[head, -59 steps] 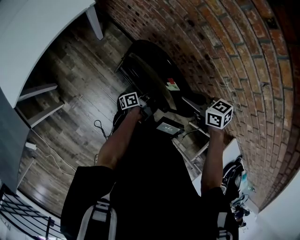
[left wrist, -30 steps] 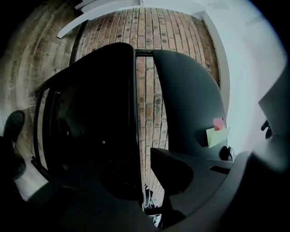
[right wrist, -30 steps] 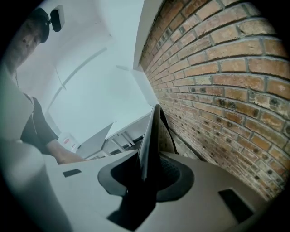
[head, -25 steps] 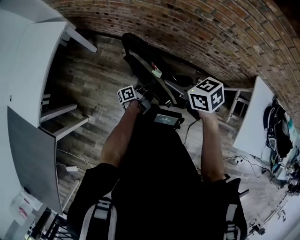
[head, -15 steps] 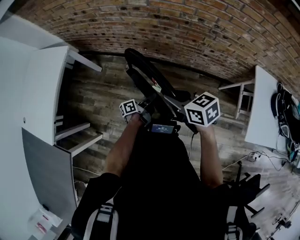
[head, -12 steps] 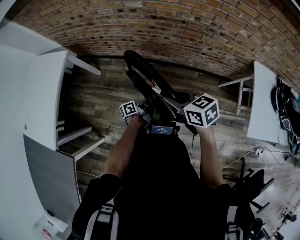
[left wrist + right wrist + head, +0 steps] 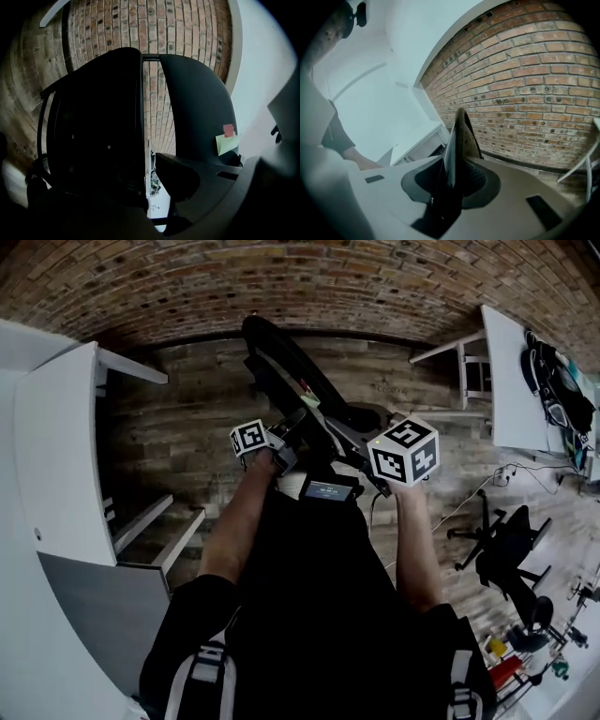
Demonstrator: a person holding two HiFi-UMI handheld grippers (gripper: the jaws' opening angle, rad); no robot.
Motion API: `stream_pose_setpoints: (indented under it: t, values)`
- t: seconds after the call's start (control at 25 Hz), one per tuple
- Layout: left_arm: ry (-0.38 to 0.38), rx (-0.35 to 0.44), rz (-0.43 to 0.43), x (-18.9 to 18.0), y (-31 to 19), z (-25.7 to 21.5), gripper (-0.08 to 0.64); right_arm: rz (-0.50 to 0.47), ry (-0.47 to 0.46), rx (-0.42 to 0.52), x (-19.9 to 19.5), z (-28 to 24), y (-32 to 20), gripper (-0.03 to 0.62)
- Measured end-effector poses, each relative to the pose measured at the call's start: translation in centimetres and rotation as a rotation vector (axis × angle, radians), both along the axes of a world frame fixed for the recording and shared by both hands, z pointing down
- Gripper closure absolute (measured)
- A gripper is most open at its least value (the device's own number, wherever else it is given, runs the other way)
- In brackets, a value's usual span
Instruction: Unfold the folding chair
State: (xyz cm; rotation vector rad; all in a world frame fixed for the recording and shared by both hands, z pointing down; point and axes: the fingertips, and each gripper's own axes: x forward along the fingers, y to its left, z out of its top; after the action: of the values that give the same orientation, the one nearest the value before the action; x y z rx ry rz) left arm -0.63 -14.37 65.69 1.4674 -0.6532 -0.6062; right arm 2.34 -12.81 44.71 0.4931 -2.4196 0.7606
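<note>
The black folding chair [image 7: 292,371] stands folded flat on the wooden floor in front of the brick wall, its top end towards me. My left gripper [image 7: 279,442] is at its near left side. In the left gripper view the dark seat panel [image 7: 93,140] fills the left and the backrest [image 7: 197,103], bearing a yellow-green note [image 7: 228,142], the right; the left gripper [image 7: 151,187] is dim but appears closed on the panel's edge. My right gripper [image 7: 451,190] is shut on a thin black edge of the chair [image 7: 458,140], which rises between the pads.
A white desk [image 7: 56,456] with shelves stands at the left. Another white table [image 7: 511,362] with a dark bag on it is at the upper right. A black office chair [image 7: 506,545] and floor cables [image 7: 469,502] lie to the right. The brick wall [image 7: 281,282] runs across the top.
The head view has swung round: the wall now runs across the top and the right table and office chair have come into sight. Both grippers stay on the chair, which turned with them.
</note>
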Motion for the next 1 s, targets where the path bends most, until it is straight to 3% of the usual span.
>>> stream_pose_setpoints:
  t: [0.44,0.84,1.0]
  values:
    - [-0.065,-0.025,0.26,2.7,4.4,2.7,0.485,0.285,0.028,-0.043,2.9,2.9,5.2,0.489]
    - [-0.104,0.0,0.381,3.5,4.4,2.0,0.485,0.428,-0.033,-0.038,4.0,2.3,5.7,0.489]
    - [-0.115,-0.027,0.406,3.9,5.0,2.9,0.48,0.467,-0.024,-0.058,4.3,3.2,6.5,0.489]
